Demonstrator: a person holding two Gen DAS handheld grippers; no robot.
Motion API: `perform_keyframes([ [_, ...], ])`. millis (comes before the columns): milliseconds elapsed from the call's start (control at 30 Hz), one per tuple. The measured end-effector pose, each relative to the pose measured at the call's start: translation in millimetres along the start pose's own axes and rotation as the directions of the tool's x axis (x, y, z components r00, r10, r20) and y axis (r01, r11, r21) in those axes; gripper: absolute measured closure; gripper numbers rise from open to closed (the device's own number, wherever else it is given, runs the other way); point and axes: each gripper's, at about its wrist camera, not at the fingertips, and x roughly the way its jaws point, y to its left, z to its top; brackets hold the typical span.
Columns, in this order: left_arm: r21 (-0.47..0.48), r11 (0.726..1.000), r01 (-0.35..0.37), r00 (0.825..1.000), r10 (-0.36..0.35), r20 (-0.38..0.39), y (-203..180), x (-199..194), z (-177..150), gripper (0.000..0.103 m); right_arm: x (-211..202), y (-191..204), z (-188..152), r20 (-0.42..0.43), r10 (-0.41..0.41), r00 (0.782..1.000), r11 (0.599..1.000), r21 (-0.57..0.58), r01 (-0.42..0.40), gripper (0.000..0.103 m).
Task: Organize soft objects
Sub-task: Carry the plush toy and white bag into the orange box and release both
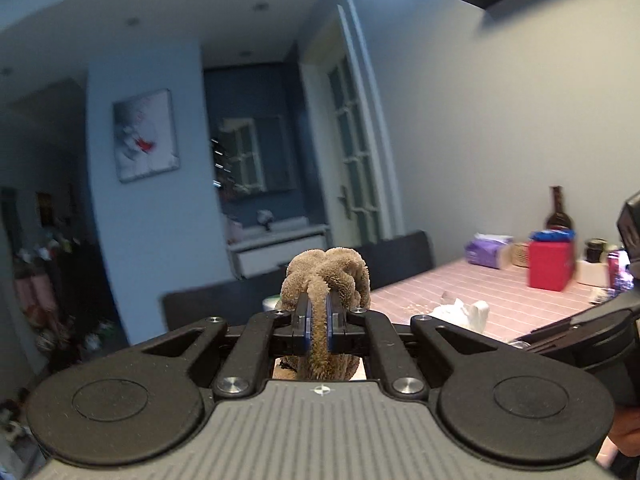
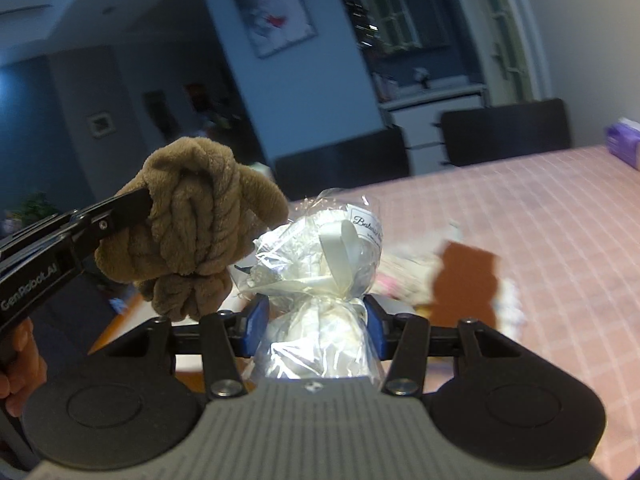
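Observation:
A brown plush knot (image 1: 326,280) of thick fuzzy rope is pinched between the blue pads of my left gripper (image 1: 319,312), which is shut on a strand of it. The right wrist view shows the same knot (image 2: 192,224) hanging in the air at the left, with the left gripper's black fingers (image 2: 128,206) on it. My right gripper (image 2: 316,316) is shut on a clear cellophane bag (image 2: 320,276) tied with a cream ribbon and holding something white. Both are held up above a table with a pink checked cloth (image 2: 500,208).
On the table's far right stand a red box (image 1: 550,264), a purple tissue pack (image 1: 486,250), a dark bottle (image 1: 558,210) and jars. Something white and crumpled (image 1: 464,312) lies on the cloth. Dark chairs (image 2: 504,130) line the far edge. Blurred small items and a brown shape (image 2: 464,284) lie below.

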Motion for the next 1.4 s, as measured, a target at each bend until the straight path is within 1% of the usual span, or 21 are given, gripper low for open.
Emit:
perform_keyframes([
  [67,0.004,0.999,-0.04,0.999,0.04,-0.003,12.0,0.6,5.7,0.096,6.4,18.1,6.3,0.012,0.042,0.999,0.999,-0.027,-0.042,0.053],
  [133,0.004,0.997,-0.077,0.997,0.077,-0.025,25.2,4.4,8.7,0.096,17.5,36.5,12.2,0.008,0.095,0.995,0.994,-0.054,-0.094,0.053],
  [200,-0.01,0.995,-0.104,0.993,0.103,-0.06,39.5,10.4,9.0,0.096,32.0,55.0,16.3,-0.012,0.138,0.99,0.987,-0.079,-0.139,0.053],
  [267,-0.021,0.991,-0.13,0.986,0.127,-0.109,52.3,19.6,5.0,0.096,50.4,71.7,18.7,-0.042,0.157,0.987,0.98,-0.115,-0.161,0.053],
  [400,-0.022,0.988,-0.154,0.964,0.145,-0.223,72.7,36.8,-12.9,0.096,89.7,104.5,12.9,-0.11,0.143,0.984,0.964,-0.209,-0.164,0.053],
  [467,-0.023,0.988,-0.152,0.951,0.14,-0.277,78.6,47.7,-22.4,0.096,110.8,110.1,13.0,-0.154,0.123,0.98,0.958,-0.24,-0.158,0.053],
  [567,0.004,0.988,-0.156,0.929,0.148,-0.34,85.3,57.2,-34.8,0.096,136.2,115.5,8.6,-0.223,0.096,0.97,0.947,-0.278,-0.158,0.053],
  [600,0.005,0.988,-0.153,0.923,0.144,-0.357,89.2,58.5,-38.6,0.096,143.5,116.1,6.6,-0.244,0.08,0.966,0.944,-0.292,-0.152,0.053],
  [700,-0.019,0.992,-0.122,0.902,0.103,-0.419,102.0,64.1,-50.0,0.096,165.8,113.6,3.2,-0.299,0.035,0.954,0.939,-0.317,-0.133,0.053],
  [767,-0.014,0.994,-0.11,0.887,0.092,-0.452,105.6,66.4,-56.4,0.096,170.8,114.7,1.1,-0.329,0.019,0.944,0.935,-0.328,-0.133,0.053],
  [933,0.003,0.995,-0.102,0.855,0.089,-0.51,110.3,73.2,-68.6,0.095,187.8,121.7,-7.5,-0.372,-0.01,0.928,0.917,-0.374,-0.14,0.052],
  [1067,0.021,0.995,-0.098,0.837,0.094,-0.54,110.3,74.8,-74.5,0.095,195.6,126.4,-13.9,-0.404,-0.026,0.914,0.912,-0.383,-0.143,0.051],
  [1167,0.052,0.994,-0.095,0.822,0.108,-0.559,108.2,76.4,-78.1,0.093,204.9,127.6,-17.3,-0.408,-0.042,0.912,0.903,-0.407,-0.14,0.05],
  [1233,0.076,0.992,-0.102,0.817,0.127,-0.562,106.2,76.2,-80.2,0.092,207.0,128.5,-17.6,-0.405,-0.051,0.913,0.896,-0.422,-0.137,0.048],
  [1300,0.094,0.99,-0.109,0.816,0.143,-0.56,105.5,75.1,-79.9,0.092,205.2,128.6,-17.9,-0.4,-0.054,0.915,0.891,-0.432,-0.136,0.044],
  [1400,0.097,0.99,-0.107,0.817,0.143,-0.559,105.0,73.5,-77.5,0.084,203.0,131.2,-17.6,-0.381,-0.049,0.923,0.885,-0.444,-0.137,0.037],
])
